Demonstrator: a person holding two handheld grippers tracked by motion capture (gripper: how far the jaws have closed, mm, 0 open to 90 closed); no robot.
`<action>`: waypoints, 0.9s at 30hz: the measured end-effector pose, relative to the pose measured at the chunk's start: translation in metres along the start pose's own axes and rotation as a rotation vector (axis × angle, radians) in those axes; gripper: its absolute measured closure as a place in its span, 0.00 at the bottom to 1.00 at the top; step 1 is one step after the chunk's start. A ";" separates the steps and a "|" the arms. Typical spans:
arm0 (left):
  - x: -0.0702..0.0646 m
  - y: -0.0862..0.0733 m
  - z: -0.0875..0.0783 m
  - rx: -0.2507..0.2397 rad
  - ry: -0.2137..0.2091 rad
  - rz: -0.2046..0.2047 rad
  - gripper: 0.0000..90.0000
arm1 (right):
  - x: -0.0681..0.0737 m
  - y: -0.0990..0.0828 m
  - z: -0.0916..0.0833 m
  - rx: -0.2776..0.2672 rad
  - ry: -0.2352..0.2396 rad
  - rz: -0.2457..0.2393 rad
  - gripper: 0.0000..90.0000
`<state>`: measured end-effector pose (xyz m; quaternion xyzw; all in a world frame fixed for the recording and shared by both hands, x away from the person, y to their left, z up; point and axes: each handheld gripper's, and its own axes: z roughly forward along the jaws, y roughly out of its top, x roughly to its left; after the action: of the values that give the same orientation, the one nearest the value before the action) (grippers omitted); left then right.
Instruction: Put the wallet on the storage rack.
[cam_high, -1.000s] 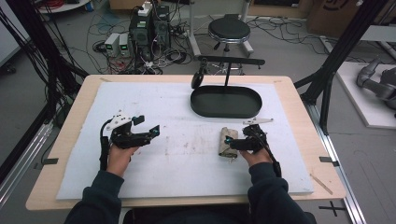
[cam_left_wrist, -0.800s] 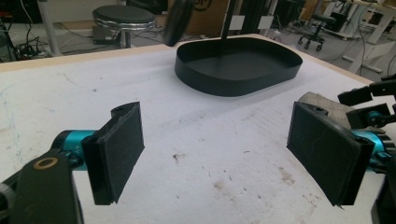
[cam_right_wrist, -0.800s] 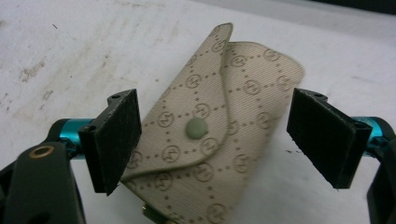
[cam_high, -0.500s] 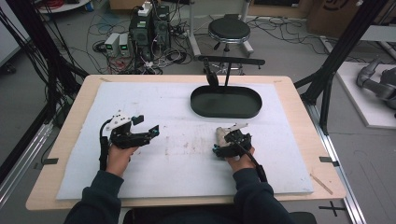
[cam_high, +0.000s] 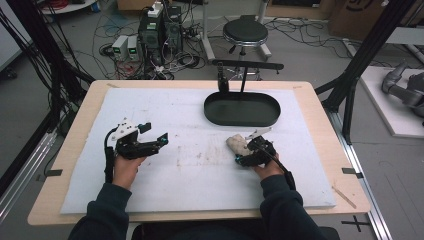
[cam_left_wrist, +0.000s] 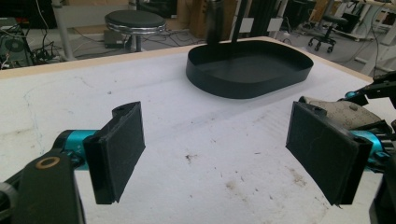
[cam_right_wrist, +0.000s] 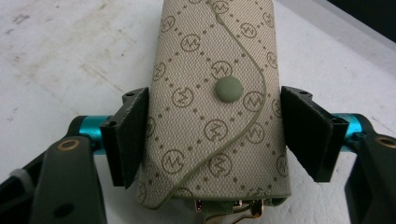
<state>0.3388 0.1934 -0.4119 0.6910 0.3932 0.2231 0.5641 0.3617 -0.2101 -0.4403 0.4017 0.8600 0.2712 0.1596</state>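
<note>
wooden table (cam_high: 320, 107) with pale foam mat (cam_high: 165, 110) on top, standing on grey floor (cam_high: 45, 55). black round stool (cam_high: 245, 31) beyond far edge. computer towers (cam_high: 161, 27) and small grey boxes (cam_high: 125, 47) on floor at far left, amid tangled cables (cam_high: 107, 30). black frame struts (cam_high: 370, 50) at right; more dark struts and cable bundles at left. white platform (cam_high: 395, 105) at right edge. cardboard boxes (cam_high: 360, 12) at far right. even indoor light.
</note>
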 end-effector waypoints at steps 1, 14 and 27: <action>0.000 0.000 0.000 0.003 -0.001 0.001 0.21 | -0.001 0.000 -0.001 -0.012 0.001 -0.010 0.39; 0.001 0.000 -0.001 0.004 0.000 0.001 0.21 | -0.027 0.033 -0.023 -0.181 0.019 -0.072 0.44; 0.002 0.001 -0.005 0.000 0.013 0.008 0.21 | -0.100 0.099 0.024 -0.118 -0.063 -0.087 0.42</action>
<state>0.3368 0.1978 -0.4099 0.6911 0.3938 0.2298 0.5608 0.4956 -0.2272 -0.3949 0.3622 0.8536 0.3017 0.2214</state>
